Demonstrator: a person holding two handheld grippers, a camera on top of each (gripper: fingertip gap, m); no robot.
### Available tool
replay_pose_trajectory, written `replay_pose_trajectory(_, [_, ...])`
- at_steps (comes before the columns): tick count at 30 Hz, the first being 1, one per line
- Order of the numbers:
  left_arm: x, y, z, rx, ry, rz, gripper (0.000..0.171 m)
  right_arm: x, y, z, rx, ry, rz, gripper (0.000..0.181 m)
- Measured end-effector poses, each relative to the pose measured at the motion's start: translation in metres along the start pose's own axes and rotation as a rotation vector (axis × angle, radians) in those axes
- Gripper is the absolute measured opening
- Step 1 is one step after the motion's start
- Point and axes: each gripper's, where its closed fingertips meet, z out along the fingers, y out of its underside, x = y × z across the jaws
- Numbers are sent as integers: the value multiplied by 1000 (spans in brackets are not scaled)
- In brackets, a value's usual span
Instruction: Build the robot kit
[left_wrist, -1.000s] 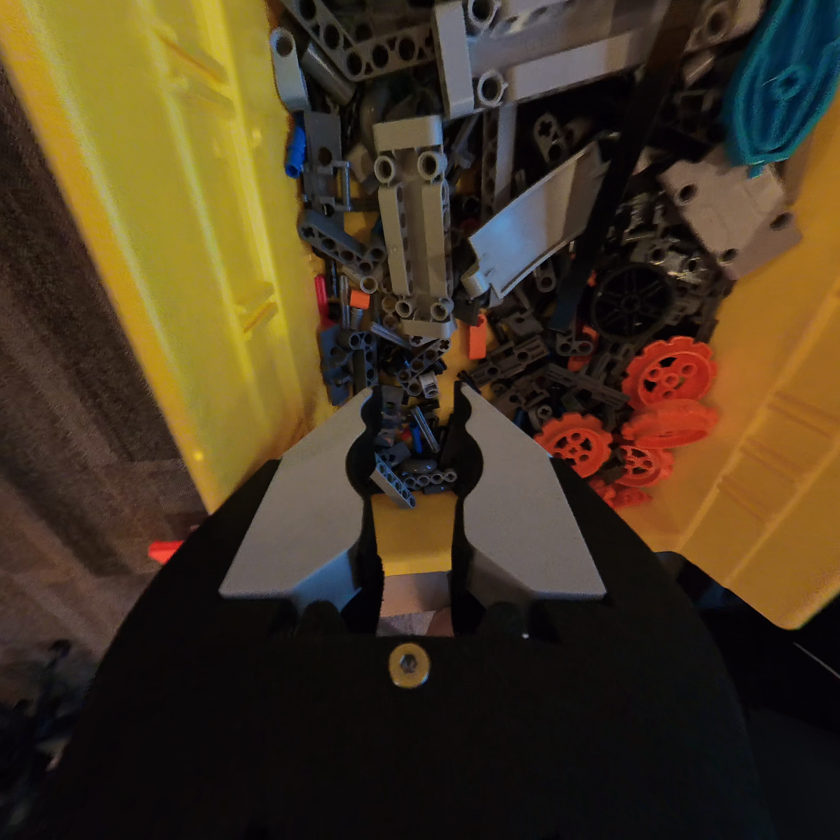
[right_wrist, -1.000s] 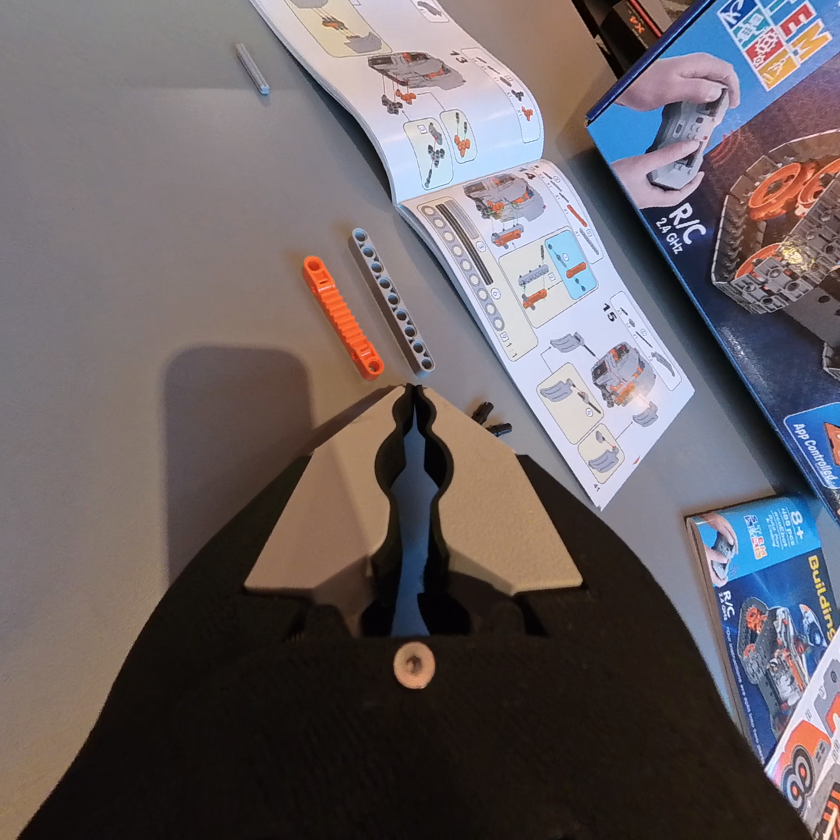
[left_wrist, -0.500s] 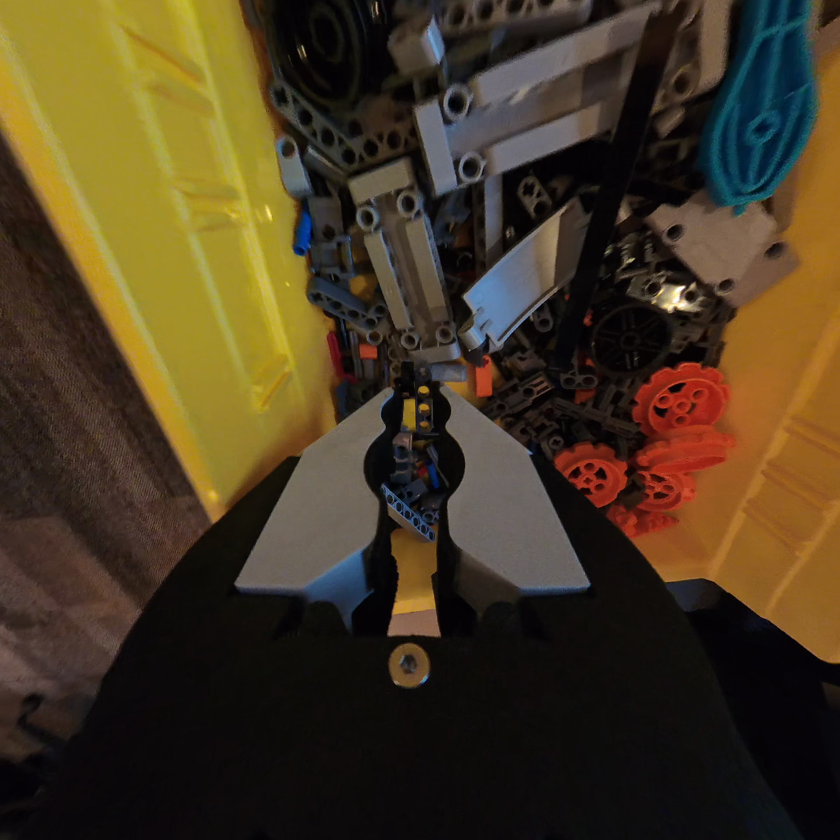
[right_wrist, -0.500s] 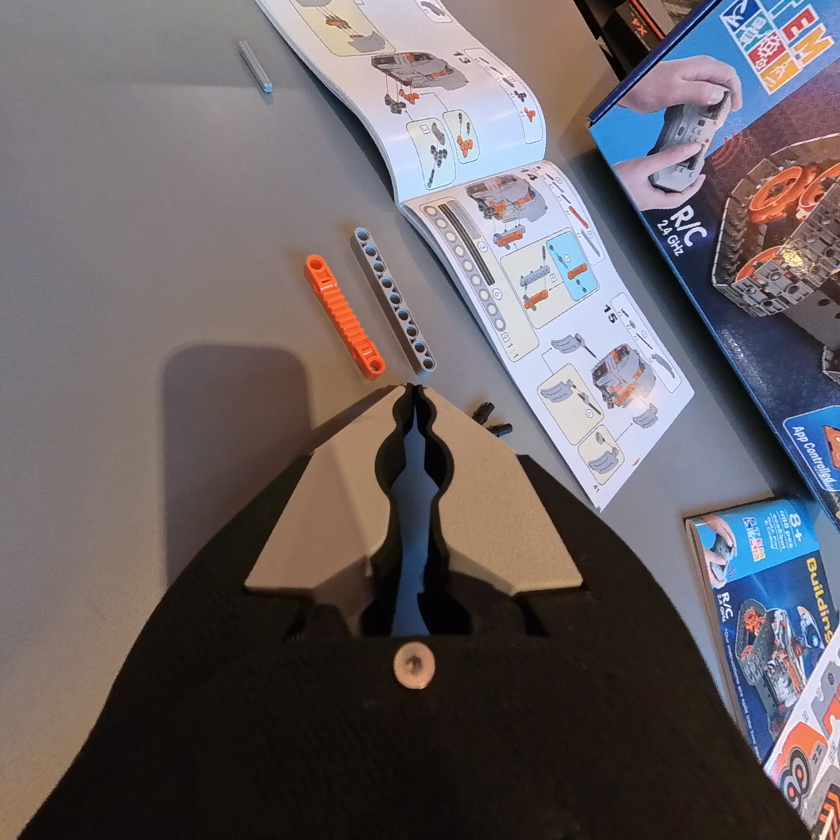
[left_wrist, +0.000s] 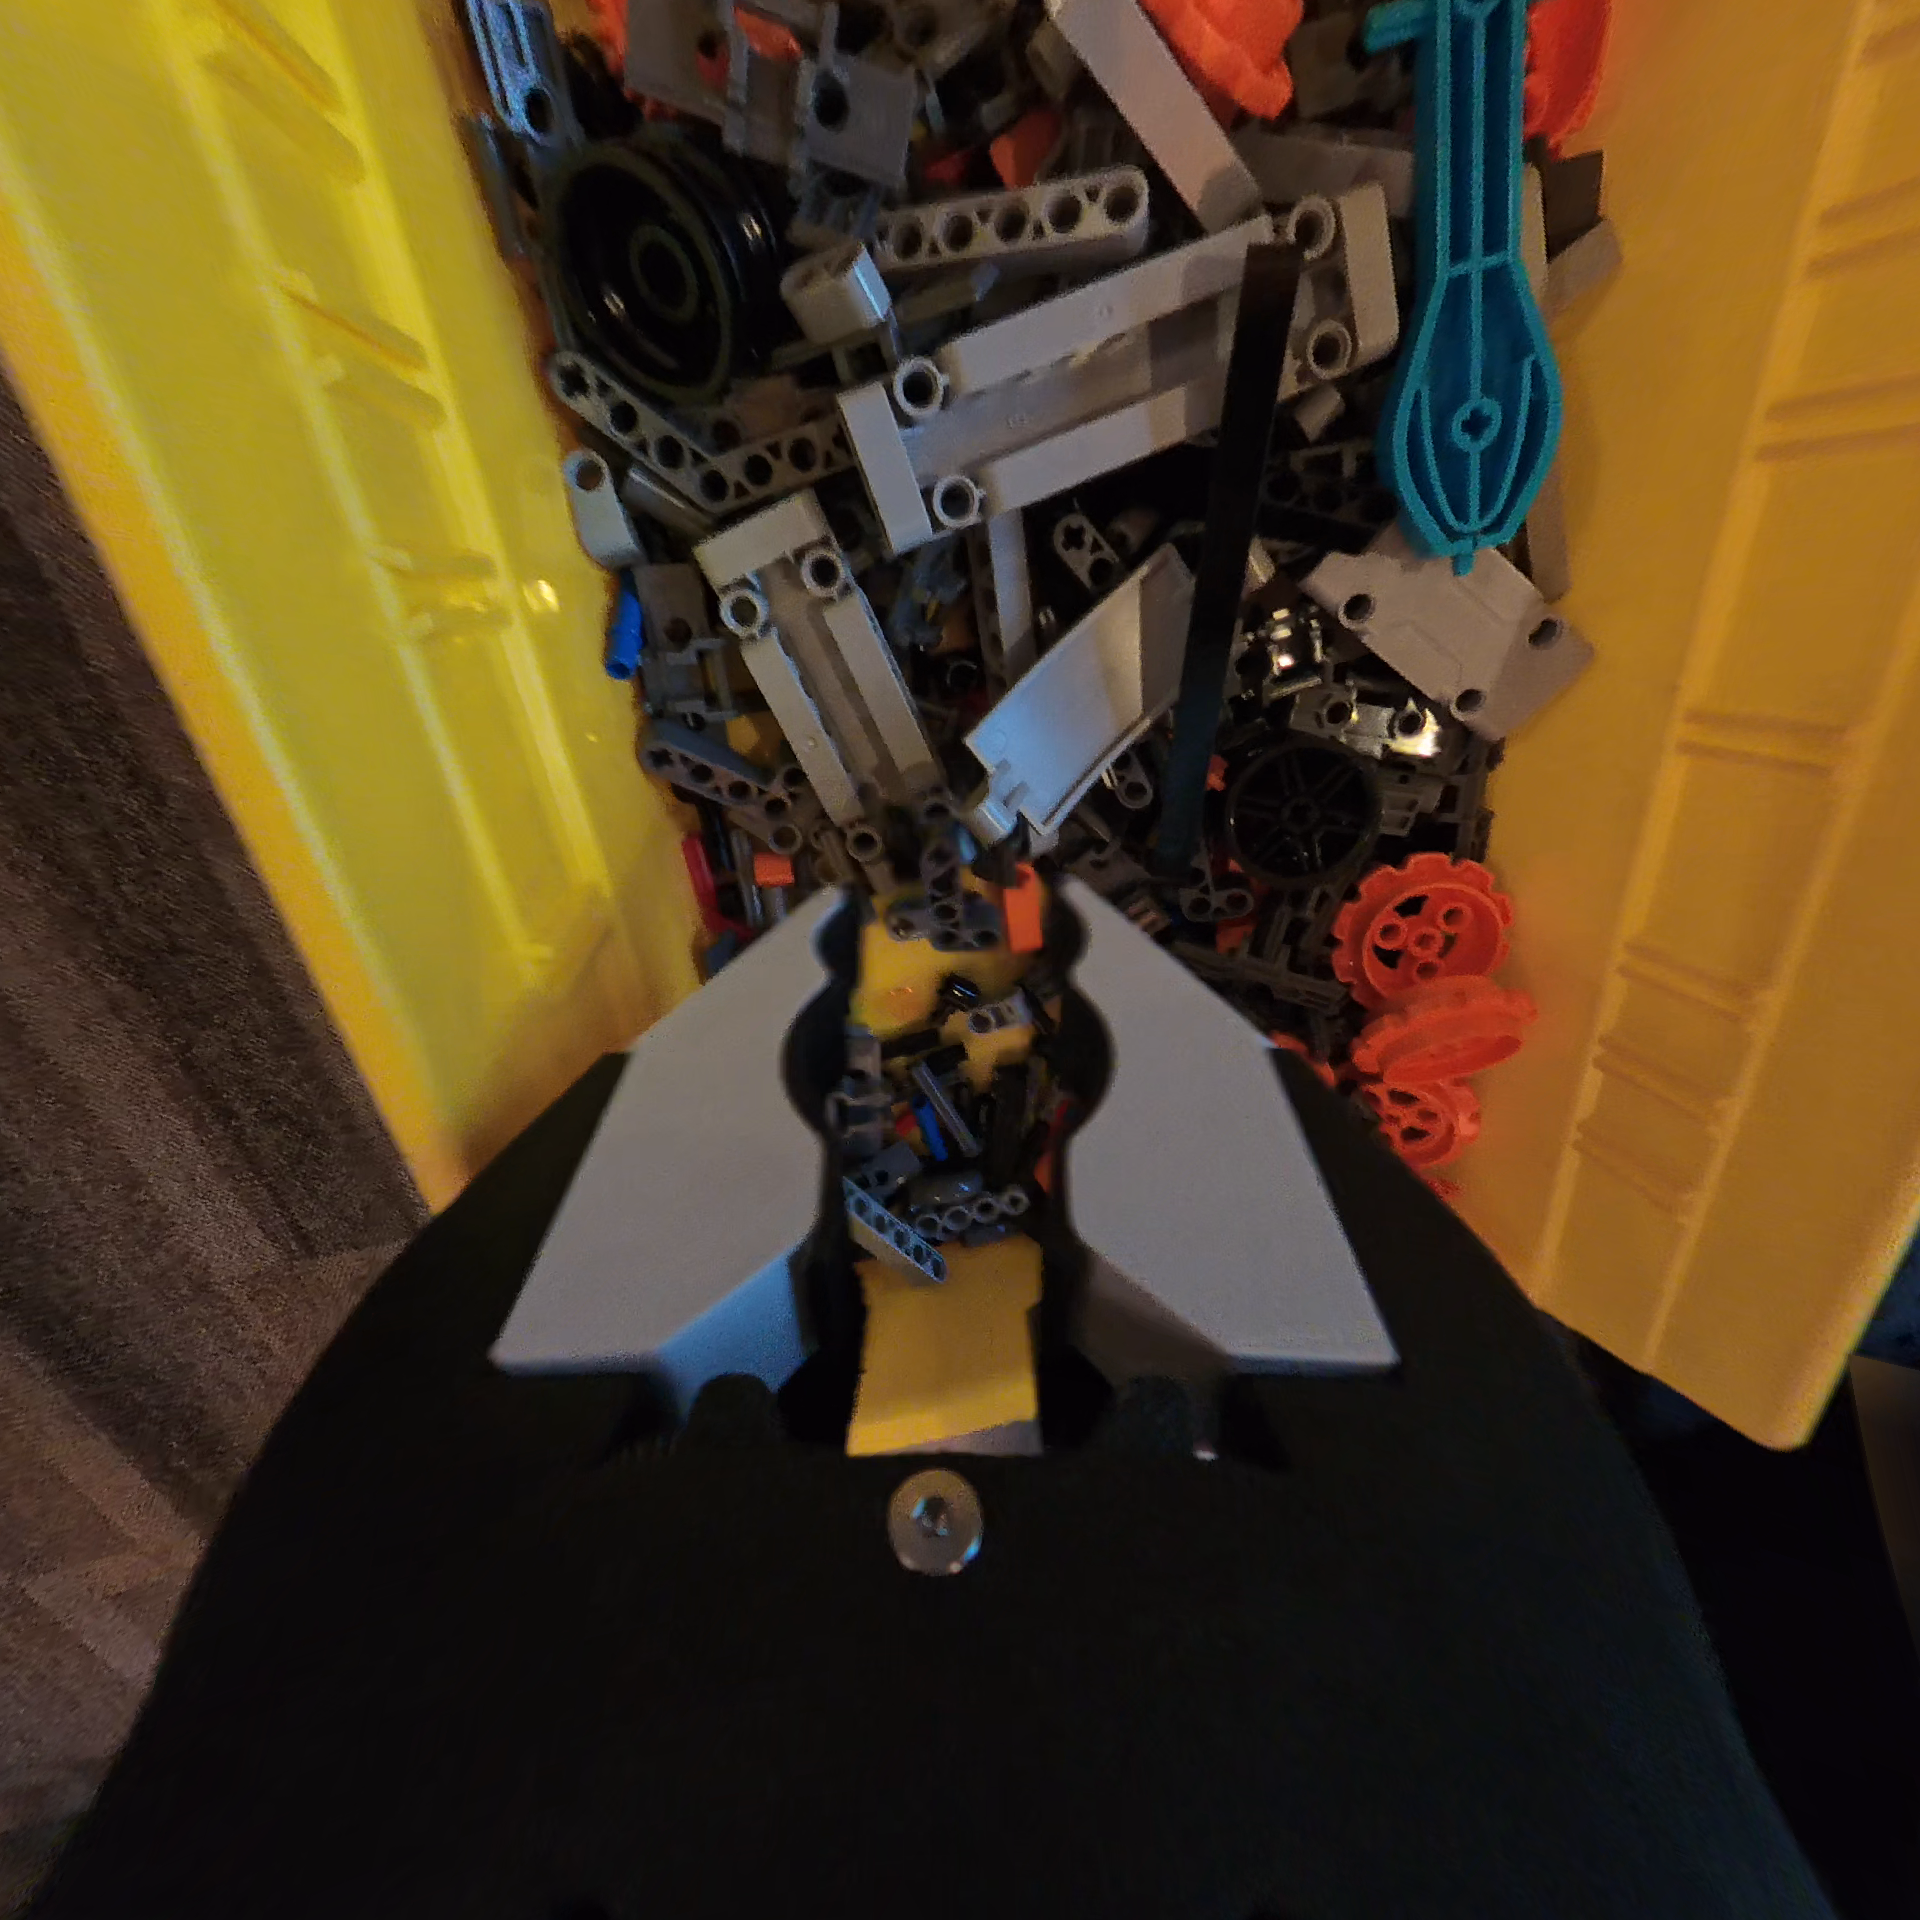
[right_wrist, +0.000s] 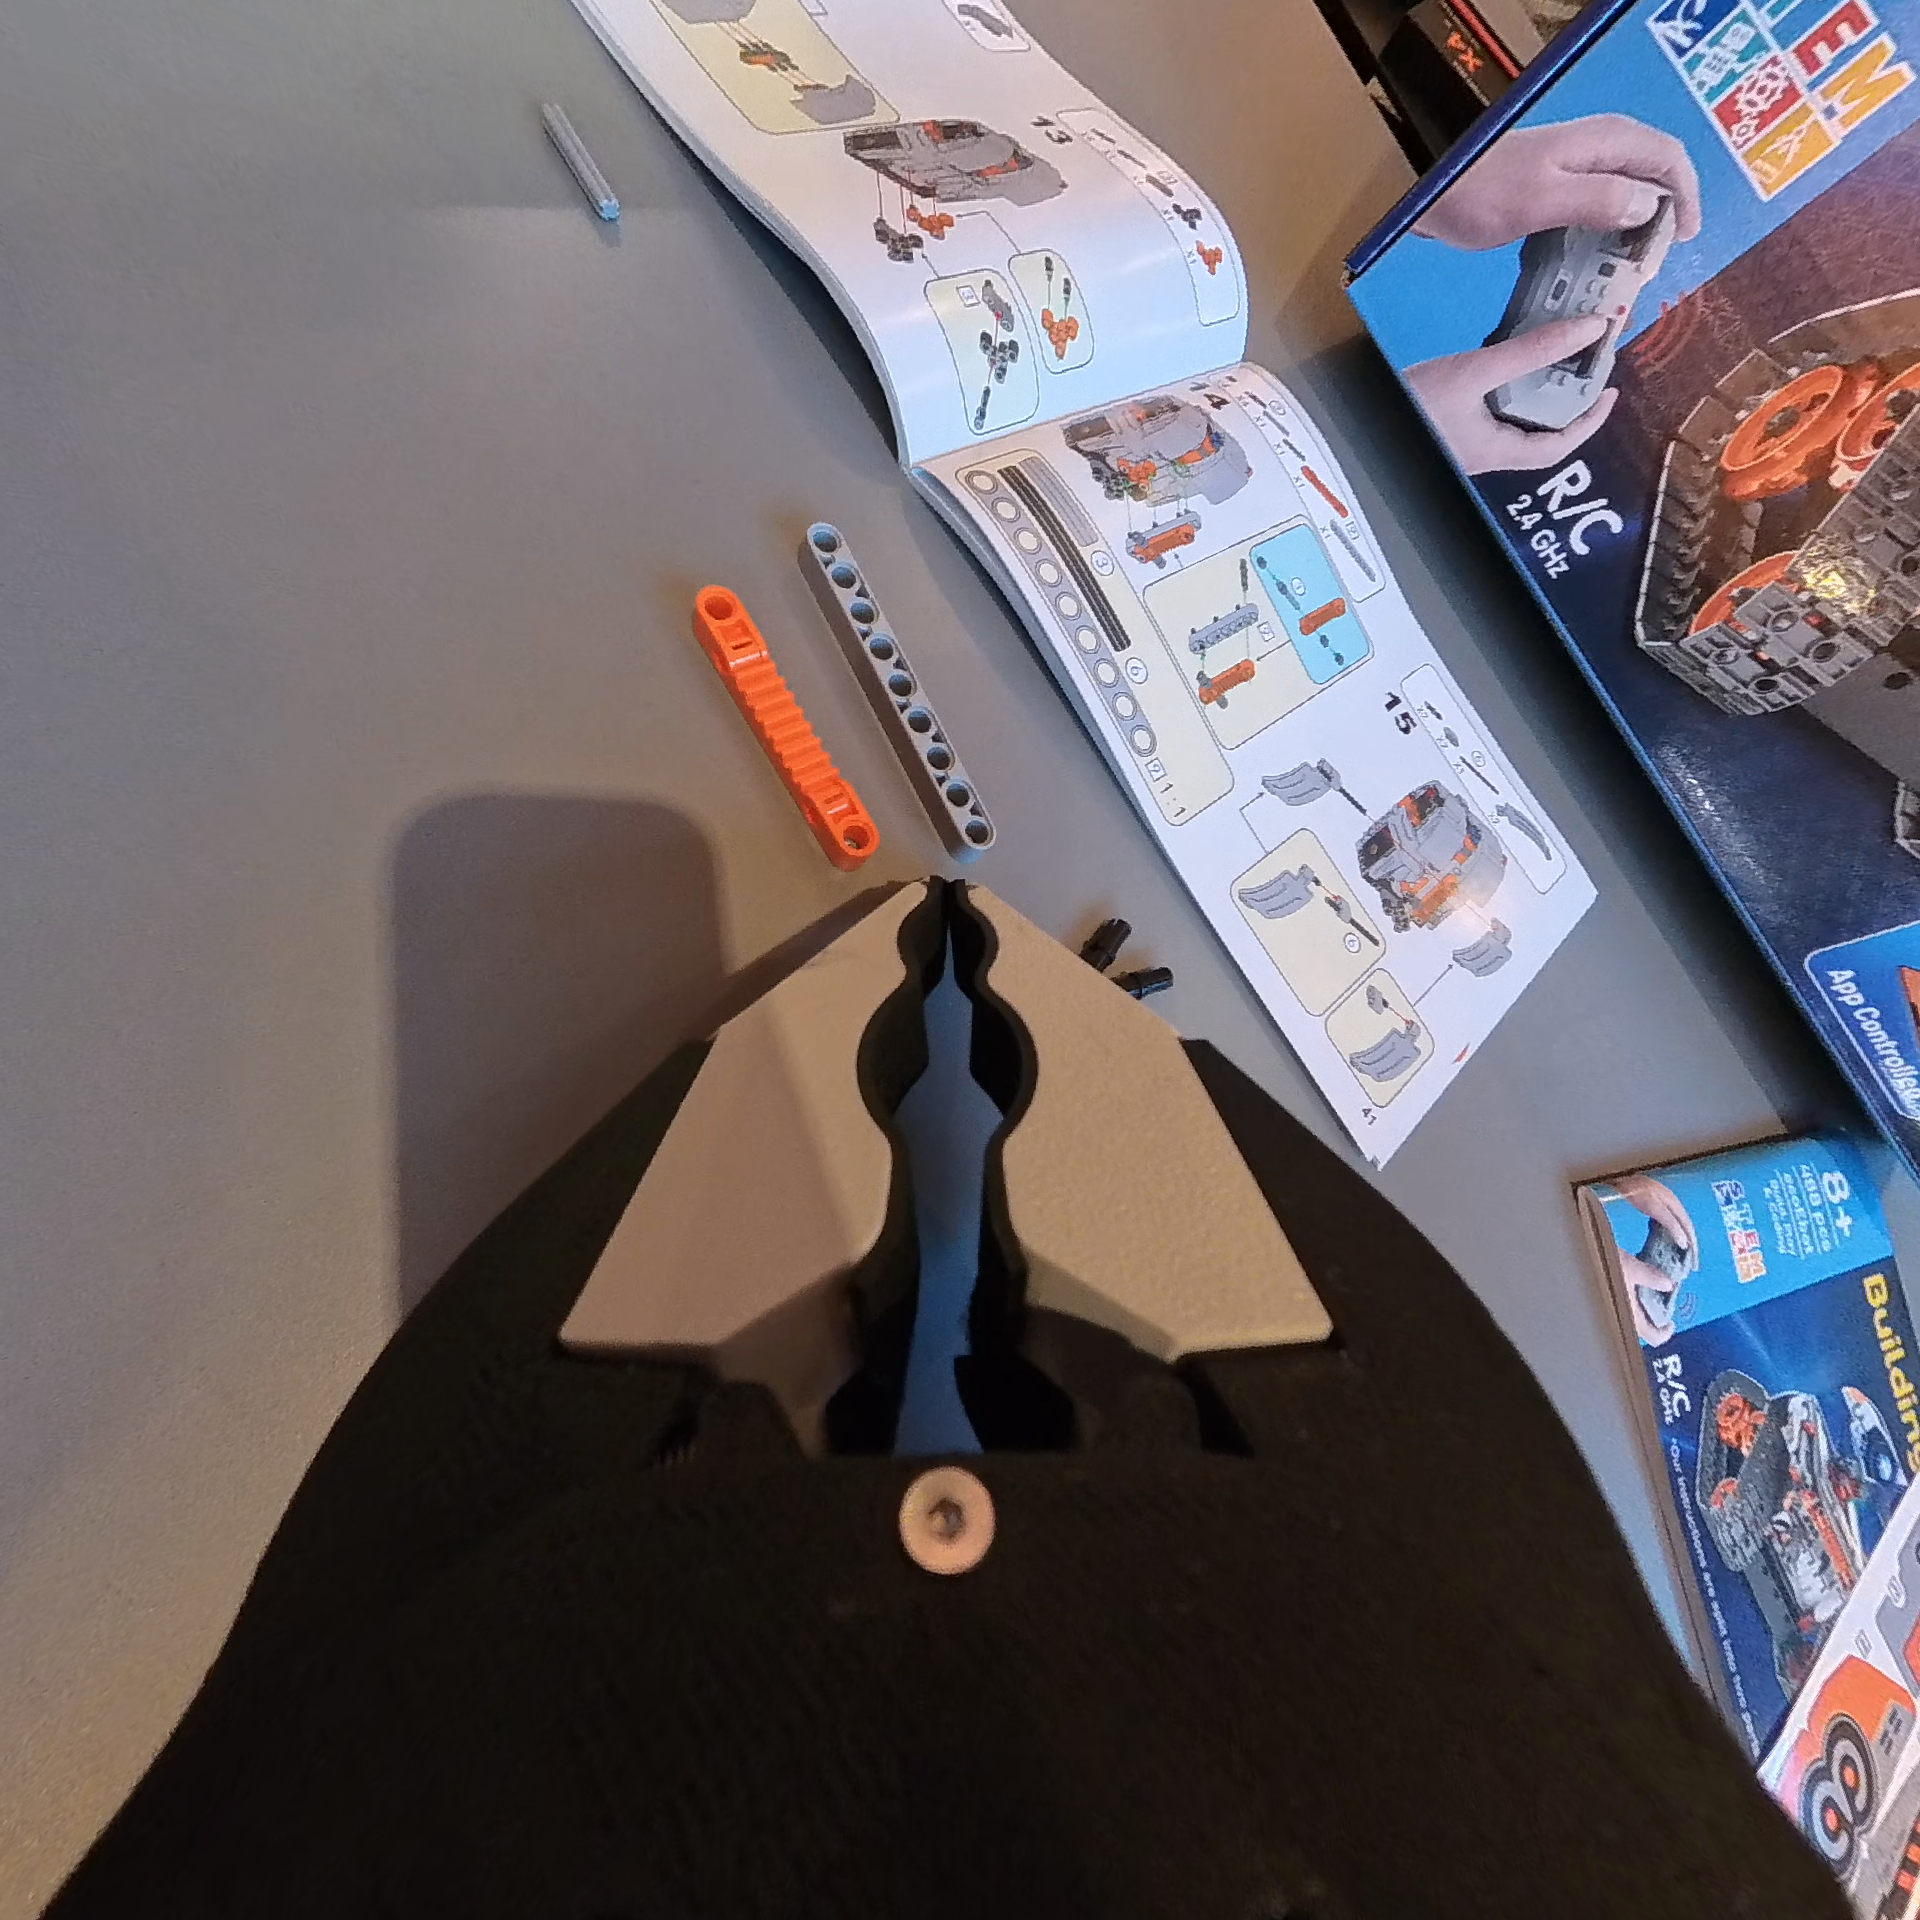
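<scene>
My left gripper (left_wrist: 956, 904) is open and empty inside a yellow bin (left_wrist: 436, 623), over a pile of small dark building parts (left_wrist: 951, 1122) at its near end. A short dark grey beam (left_wrist: 951, 909) and an orange piece (left_wrist: 1023, 914) lie just between and past the fingertips. My right gripper (right_wrist: 940, 885) is shut and empty above a grey table (right_wrist: 312, 468). Its tips are just short of an orange toothed rack (right_wrist: 784, 727) and a long grey holed beam (right_wrist: 899, 691). Two black pins (right_wrist: 1127, 958) lie right of the fingers.
The bin holds grey panels (left_wrist: 1081, 686), a black wheel (left_wrist: 665, 270), a black rim (left_wrist: 1299, 821), orange gears (left_wrist: 1418, 945) and a teal tool (left_wrist: 1470, 416). On the table lie an open instruction booklet (right_wrist: 1143, 520), a blue kit box (right_wrist: 1714, 416), a smaller booklet (right_wrist: 1766, 1403) and a grey axle (right_wrist: 582, 161). Left tips to right tips: about 45 cm.
My left gripper narrowed its jaws half a second ago and has now opened wide again, pulling back so more of the bin shows. My right gripper has not moved.
</scene>
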Motion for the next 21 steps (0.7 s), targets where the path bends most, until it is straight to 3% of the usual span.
replay_pose_trajectory(1, [3, 5, 1, -19, 20, -4, 44, 0, 0, 0, 0, 0, 0, 0])
replay_pose_trajectory(5, [-11, 23, -1, -83, -53, 0, 9, 0, 0, 0, 0, -2, 4, 0])
replay_pose_trajectory(8, [-12, 26, 2, -107, -55, 15, 2, 0, 0, 0, 0, -1, 4, 0])
replay_pose_trajectory(21, [-24, 35, 15, -217, -182, 74, 0, -5, -2, 4, 0, -3, 2, 0])
